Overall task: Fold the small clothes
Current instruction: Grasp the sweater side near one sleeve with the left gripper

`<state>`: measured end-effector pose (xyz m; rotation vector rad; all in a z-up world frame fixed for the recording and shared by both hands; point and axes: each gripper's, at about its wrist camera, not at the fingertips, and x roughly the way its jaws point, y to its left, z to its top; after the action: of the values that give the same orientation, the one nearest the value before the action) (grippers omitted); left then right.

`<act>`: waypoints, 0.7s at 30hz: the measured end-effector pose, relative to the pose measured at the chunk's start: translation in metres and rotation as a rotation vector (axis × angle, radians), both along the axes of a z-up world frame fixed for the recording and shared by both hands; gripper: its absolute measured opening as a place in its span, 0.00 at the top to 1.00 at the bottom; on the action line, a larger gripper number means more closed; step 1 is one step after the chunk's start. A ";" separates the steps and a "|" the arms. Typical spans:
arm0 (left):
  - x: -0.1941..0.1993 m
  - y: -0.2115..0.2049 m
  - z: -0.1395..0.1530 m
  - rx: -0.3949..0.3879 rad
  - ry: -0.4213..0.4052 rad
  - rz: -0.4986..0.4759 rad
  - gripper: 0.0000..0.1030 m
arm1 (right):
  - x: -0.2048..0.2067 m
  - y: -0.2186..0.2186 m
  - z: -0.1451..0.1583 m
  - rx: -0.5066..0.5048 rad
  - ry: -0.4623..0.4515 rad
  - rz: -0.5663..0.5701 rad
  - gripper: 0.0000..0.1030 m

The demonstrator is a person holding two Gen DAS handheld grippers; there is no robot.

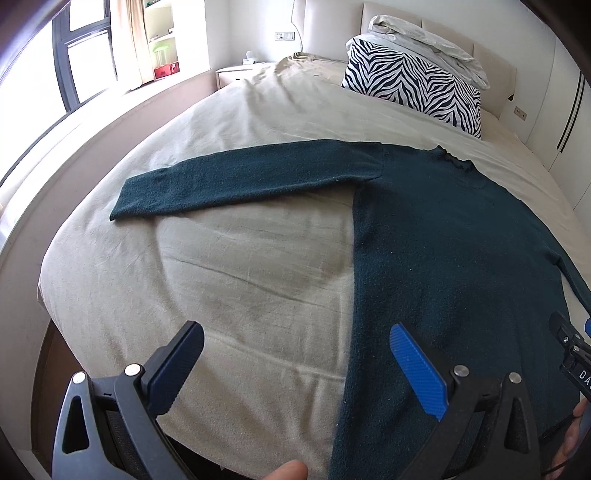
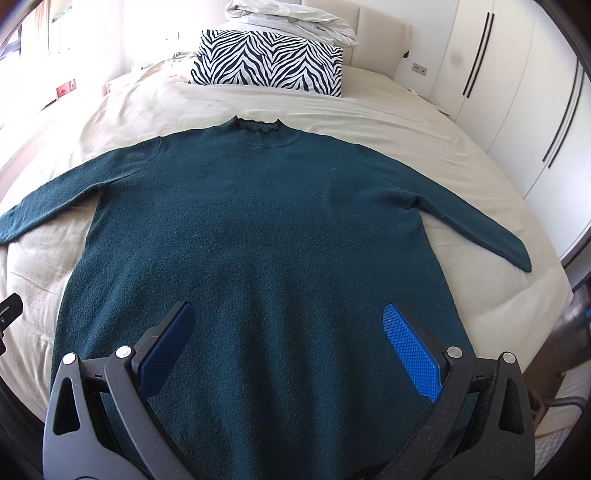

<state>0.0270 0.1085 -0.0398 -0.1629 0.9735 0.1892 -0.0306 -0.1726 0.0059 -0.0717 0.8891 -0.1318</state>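
Both claws spread wide, empty | sweater (image 2: pixel 258 221) flat on bed (image 2: pixel 369 110) | you: pinch left sleeve (image 1: pixel 229 181) cuff with left claw (image 1: pixel 295 365), fold inward; right claw (image 2: pixel 288 354) steadies hem.

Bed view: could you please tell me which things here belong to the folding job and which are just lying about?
For the job:
sweater, spread flat on the bed
left gripper, open
right gripper, open

Lying about:
zebra pillow
crumpled bedding on top of it
bed sheet, the work surface only
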 end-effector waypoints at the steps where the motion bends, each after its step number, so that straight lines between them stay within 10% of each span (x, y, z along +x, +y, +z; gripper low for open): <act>1: 0.001 0.009 0.000 -0.035 -0.003 0.011 0.00 | 0.002 0.002 0.002 0.012 -0.007 0.013 0.00; 6: 0.004 0.076 0.001 -0.296 -0.095 0.142 0.00 | 0.012 0.008 0.017 0.114 -0.068 0.080 0.00; 11: 0.000 0.122 0.015 -0.306 -0.318 0.204 0.00 | 0.027 0.019 0.032 0.203 -0.119 0.131 0.00; 14: 0.008 0.138 0.013 -0.294 -0.261 0.216 0.00 | 0.039 0.031 0.042 0.220 -0.138 0.166 0.00; 16: 0.013 0.162 0.000 -0.419 -0.183 0.302 0.00 | 0.045 0.039 0.049 0.246 -0.148 0.194 0.00; 21: 0.019 0.206 -0.021 -0.584 -0.257 0.382 0.00 | 0.062 0.057 0.062 0.260 -0.168 0.231 0.00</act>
<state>0.0461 0.3146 -0.0606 -0.8914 0.7110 0.2229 0.0315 -0.1161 0.0676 0.0777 0.7179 0.1915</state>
